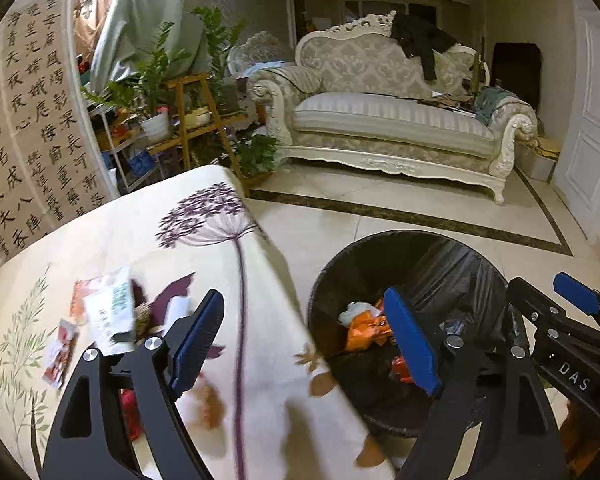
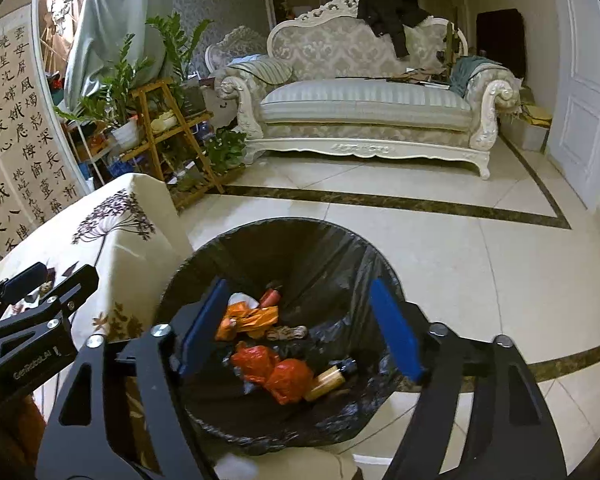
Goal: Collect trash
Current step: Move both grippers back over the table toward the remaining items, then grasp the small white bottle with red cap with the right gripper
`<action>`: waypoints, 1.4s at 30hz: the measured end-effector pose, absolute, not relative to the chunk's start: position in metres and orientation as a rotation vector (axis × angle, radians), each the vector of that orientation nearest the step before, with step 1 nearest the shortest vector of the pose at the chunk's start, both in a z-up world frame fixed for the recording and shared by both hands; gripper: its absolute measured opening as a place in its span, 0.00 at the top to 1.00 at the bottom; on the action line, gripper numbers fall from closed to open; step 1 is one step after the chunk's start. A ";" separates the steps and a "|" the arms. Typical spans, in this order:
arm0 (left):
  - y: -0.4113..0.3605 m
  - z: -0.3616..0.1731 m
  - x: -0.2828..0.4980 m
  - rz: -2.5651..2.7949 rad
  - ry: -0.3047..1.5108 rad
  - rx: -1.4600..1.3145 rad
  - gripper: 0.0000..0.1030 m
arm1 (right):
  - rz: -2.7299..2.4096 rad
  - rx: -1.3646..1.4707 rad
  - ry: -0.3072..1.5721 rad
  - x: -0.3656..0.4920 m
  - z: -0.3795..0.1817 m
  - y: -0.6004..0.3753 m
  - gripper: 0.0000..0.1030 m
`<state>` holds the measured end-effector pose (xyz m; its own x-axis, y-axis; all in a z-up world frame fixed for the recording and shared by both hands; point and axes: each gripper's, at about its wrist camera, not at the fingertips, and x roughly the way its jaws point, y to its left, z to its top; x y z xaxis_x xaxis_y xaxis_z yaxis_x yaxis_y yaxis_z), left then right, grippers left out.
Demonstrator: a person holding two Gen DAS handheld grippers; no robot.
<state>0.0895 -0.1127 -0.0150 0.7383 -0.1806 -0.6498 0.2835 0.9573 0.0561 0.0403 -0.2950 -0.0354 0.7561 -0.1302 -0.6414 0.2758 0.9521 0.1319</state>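
A black-lined trash bin (image 1: pixel 452 264) (image 2: pixel 300 240) stands on the floor beside the table. In it lie orange wrappers (image 2: pixel 252 318), a red bag (image 2: pixel 276 372) and a small bottle (image 2: pixel 330 380). My left gripper (image 1: pixel 304 344) is open and empty, over the table edge between table and bin. My right gripper (image 2: pixel 300 324) is open and empty, right above the bin. On the table lie a white-green packet (image 1: pixel 112 312), a small red-white wrapper (image 1: pixel 60 356) and a red piece (image 1: pixel 130 412) behind my left finger.
The table (image 1: pixel 260 400) carries a floral cloth. A sofa (image 1: pixel 392 120) stands across the tiled floor (image 2: pixel 420 240). A wooden plant stand (image 1: pixel 192 116) with potted plants is behind the table. A calligraphy panel (image 1: pixel 28 128) is on the left, a white door (image 2: pixel 580 92) on the right.
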 end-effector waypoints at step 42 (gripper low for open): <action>0.138 -0.024 0.046 0.187 0.730 -0.062 0.22 | 0.113 -0.006 0.793 0.075 -0.037 -0.078 0.51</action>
